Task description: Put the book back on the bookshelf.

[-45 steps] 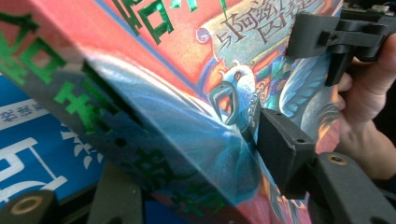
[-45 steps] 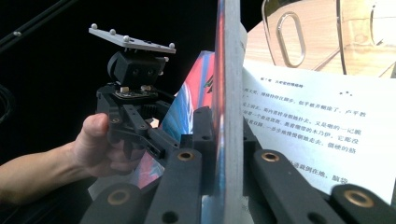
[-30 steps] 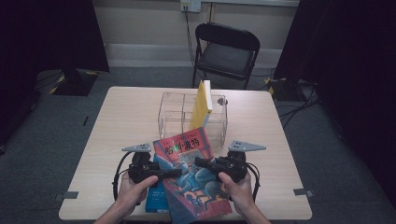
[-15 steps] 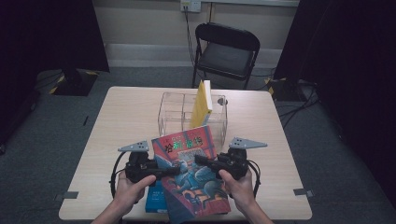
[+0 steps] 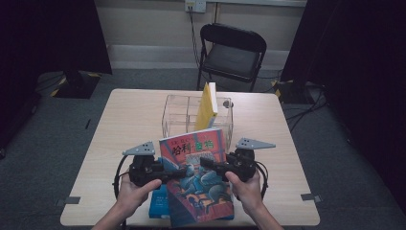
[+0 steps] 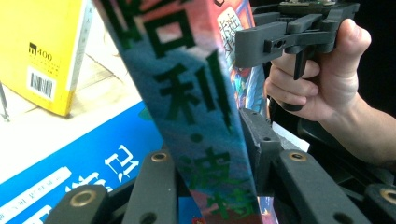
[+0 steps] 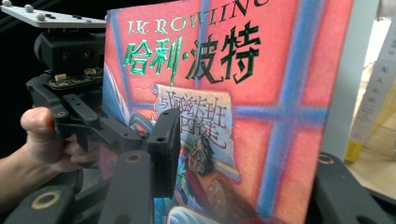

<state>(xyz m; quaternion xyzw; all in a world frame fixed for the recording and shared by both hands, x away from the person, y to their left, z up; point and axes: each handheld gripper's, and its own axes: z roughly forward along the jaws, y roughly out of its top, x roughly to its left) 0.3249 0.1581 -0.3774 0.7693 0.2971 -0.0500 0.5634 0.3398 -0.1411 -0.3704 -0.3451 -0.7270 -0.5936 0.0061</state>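
Looking down in the high view, the red book (image 5: 196,179) was tilted up off the table (image 5: 124,124) between the two tools, its top edge near the clear organizer (image 5: 179,115), where a yellow book (image 5: 208,100) stood upright. The left gripper (image 5: 178,171) pinched the red book's left edge; the right gripper (image 5: 207,163) lay across its cover from the right. A blue book (image 5: 158,207) lay flat beneath.

In the left gripper view, that tool's jaws, which had just been closing, clamped the red book's spine (image 6: 201,126), with the right gripper (image 6: 252,42) beyond.

In the right gripper view, the jaws had just been opening and straddled the red book (image 7: 261,116) loosely; whether the pads touched it was unclear.
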